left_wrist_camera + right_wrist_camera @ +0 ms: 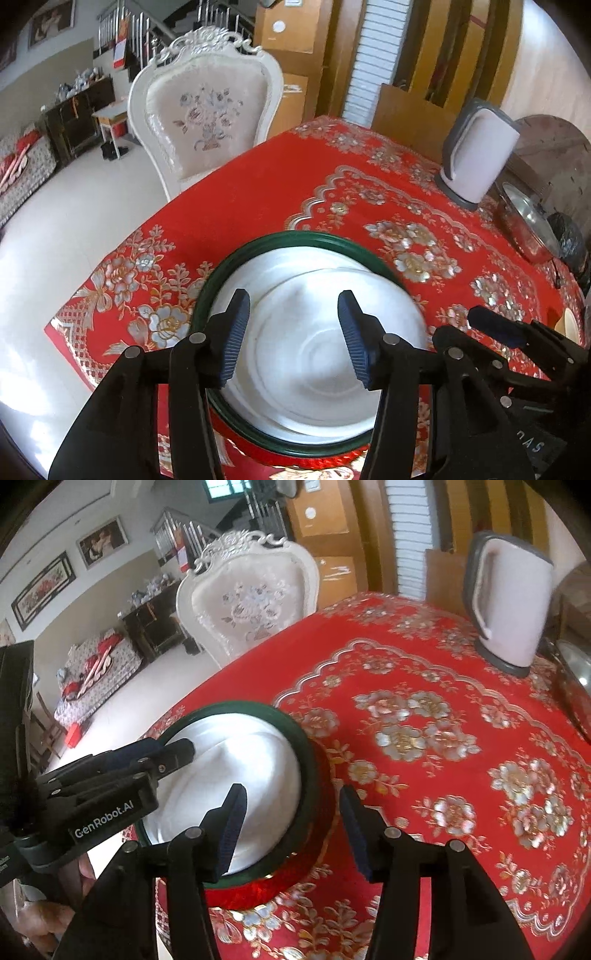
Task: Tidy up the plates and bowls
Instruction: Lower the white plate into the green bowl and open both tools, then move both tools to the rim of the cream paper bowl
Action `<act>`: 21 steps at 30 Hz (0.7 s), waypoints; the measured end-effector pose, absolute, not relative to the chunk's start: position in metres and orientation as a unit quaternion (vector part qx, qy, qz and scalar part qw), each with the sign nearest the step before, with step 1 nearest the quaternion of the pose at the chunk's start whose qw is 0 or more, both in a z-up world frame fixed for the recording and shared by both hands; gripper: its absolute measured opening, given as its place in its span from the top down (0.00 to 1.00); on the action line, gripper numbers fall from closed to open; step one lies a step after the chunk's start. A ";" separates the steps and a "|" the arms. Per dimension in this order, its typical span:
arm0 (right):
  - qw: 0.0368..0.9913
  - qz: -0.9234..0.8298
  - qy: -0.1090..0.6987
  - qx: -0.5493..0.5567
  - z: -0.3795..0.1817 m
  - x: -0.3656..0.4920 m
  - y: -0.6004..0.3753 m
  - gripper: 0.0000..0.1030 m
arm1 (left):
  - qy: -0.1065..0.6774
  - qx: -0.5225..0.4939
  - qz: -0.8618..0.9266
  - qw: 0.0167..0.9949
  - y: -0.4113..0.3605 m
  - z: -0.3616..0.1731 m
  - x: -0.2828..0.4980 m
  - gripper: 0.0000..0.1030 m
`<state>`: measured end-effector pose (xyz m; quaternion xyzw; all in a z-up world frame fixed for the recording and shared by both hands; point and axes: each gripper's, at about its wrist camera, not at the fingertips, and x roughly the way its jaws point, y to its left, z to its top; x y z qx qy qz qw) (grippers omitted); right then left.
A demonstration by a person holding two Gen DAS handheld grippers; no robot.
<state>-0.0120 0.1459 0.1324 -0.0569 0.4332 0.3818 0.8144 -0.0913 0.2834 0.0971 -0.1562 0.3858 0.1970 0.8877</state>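
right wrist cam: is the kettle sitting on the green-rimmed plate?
No, the kettle stands on the red tablecloth at the far side, well apart from the green-rimmed plate.

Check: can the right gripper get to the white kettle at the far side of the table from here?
Probably yes. The right gripper is open and holds nothing, and the red tablecloth between it and the kettle lies bare. The stacked dishes sit off to its left, out of that path.

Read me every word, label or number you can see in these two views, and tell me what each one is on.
"GenRobot.AI": white letters on the black body of the left gripper, in the right wrist view.
"SV" or similar: pale letters, cut off, on the body of the right gripper, in the left wrist view; not surely readable.
Pale print at the right wrist view's left edge: too cut off to read.
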 end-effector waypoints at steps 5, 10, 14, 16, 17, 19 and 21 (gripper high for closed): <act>0.823 0.367 0.432 -0.038 0.135 -0.008 0.118 0.44 | 0.380 -0.126 0.183 0.898 0.249 0.103 -0.085 0.52; 0.833 0.343 0.434 -0.021 0.134 -0.002 0.083 0.44 | 0.385 -0.106 0.147 0.905 0.210 0.103 -0.071 0.52; 0.844 0.313 0.436 -0.001 0.134 0.005 0.045 0.44 | 0.391 -0.088 0.120 0.908 0.175 0.101 -0.054 0.52; 0.849 0.298 0.437 0.006 0.134 0.008 0.026 0.44 | 0.395 -0.080 0.102 0.909 0.155 0.100 -0.045 0.52; 0.852 0.289 0.437 0.011 0.134 0.009 0.015 0.44 | 0.396 -0.075 0.095 0.910 0.146 0.100 -0.041 0.52; 0.857 0.271 0.437 0.022 0.134 0.011 -0.007 0.44 | 0.397 -0.064 0.079 0.912 0.125 0.100 -0.033 0.52; 0.862 0.256 0.436 0.029 0.133 0.013 -0.028 0.44 | 0.399 -0.056 0.062 0.913 0.105 0.100 -0.025 0.52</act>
